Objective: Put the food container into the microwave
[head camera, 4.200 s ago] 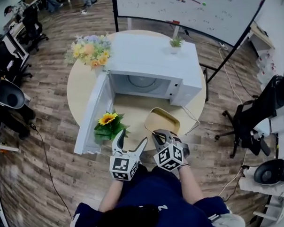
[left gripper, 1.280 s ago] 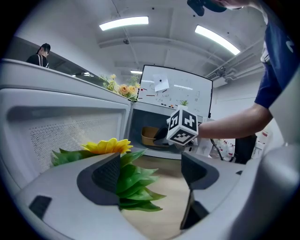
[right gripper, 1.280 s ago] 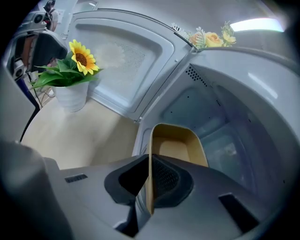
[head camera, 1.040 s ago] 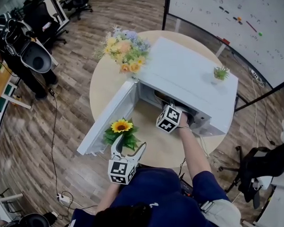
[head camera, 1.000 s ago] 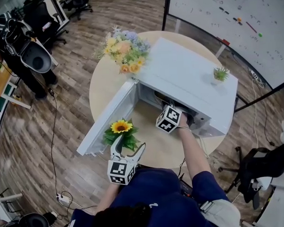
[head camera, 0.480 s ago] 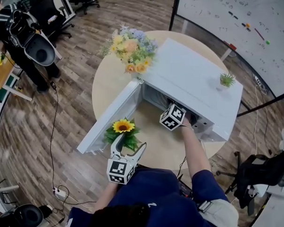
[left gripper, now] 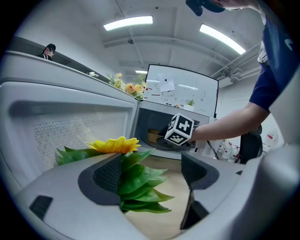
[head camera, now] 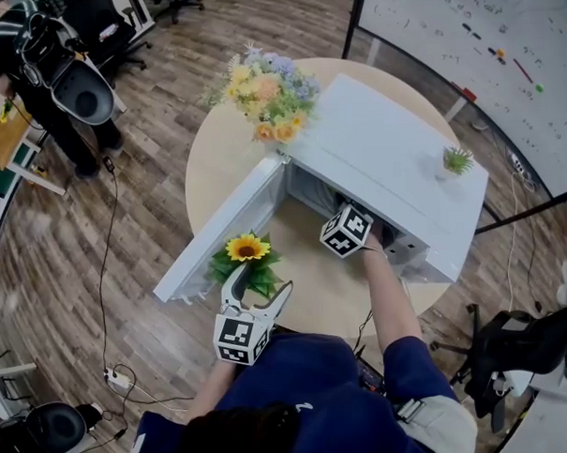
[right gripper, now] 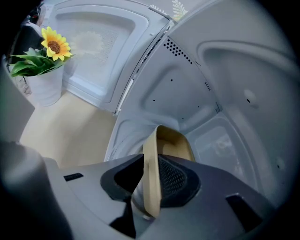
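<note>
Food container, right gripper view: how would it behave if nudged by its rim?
Probably stiff: with the right hand-held gripper having just been opening its jaws, the food container rim between them holds its shape. Likely light: shallow, apparently empty. Unlikely to tip, sitting low on the microwave floor.

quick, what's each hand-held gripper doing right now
Left hand-held gripper: open, holding nothing.
Right hand-held gripper: open; its jaws have just been opening, with the rim of the food container between them, inside the microwave.
</note>
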`<action>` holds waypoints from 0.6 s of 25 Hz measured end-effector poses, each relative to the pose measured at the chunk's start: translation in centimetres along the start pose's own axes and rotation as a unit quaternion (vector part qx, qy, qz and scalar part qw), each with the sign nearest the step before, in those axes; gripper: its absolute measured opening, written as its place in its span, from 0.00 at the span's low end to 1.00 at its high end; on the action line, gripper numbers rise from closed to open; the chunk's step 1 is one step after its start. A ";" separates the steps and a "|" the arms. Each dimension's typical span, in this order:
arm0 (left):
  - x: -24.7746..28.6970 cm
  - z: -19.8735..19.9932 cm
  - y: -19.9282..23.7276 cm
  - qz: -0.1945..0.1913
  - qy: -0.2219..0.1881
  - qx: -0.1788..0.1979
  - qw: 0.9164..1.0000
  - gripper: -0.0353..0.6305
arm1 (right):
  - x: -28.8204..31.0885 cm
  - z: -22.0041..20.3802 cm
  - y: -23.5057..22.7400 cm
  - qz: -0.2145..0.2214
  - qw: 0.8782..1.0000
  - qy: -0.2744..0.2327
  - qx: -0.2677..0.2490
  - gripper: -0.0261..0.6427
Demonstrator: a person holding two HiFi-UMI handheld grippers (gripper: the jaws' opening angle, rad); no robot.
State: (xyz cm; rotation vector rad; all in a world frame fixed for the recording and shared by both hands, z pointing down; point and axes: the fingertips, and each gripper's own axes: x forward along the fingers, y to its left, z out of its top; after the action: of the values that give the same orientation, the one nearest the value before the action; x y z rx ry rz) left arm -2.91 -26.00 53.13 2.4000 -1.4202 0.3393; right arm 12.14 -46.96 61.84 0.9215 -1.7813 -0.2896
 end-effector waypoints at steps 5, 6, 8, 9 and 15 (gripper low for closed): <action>-0.2 0.0 0.2 0.004 0.000 -0.001 1.000 0.65 | 0.1 -0.2 -0.1 -0.010 1.000 -0.001 0.002 0.35; -0.2 0.0 0.3 0.005 0.000 -0.001 1.000 0.65 | -0.1 0.0 -0.3 -0.017 1.000 -0.005 0.006 0.39; -0.2 0.0 0.3 0.004 -0.002 -0.001 1.000 0.65 | -0.6 0.3 -0.7 -0.033 0.999 -0.015 0.016 0.43; -0.2 0.1 0.3 0.003 -0.003 -0.001 1.000 0.65 | -0.9 0.5 -0.8 -0.039 0.999 -0.020 0.019 0.45; -0.4 0.6 -0.3 -0.009 -0.013 0.005 1.000 0.65 | -3.0 1.4 0.0 -0.050 0.997 -0.047 0.020 0.55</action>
State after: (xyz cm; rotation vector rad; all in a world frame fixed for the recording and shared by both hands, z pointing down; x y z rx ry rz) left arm -2.81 -25.74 52.36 2.4313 -1.4094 0.3128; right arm 11.32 -45.16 59.13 1.0438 -1.8347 -0.3669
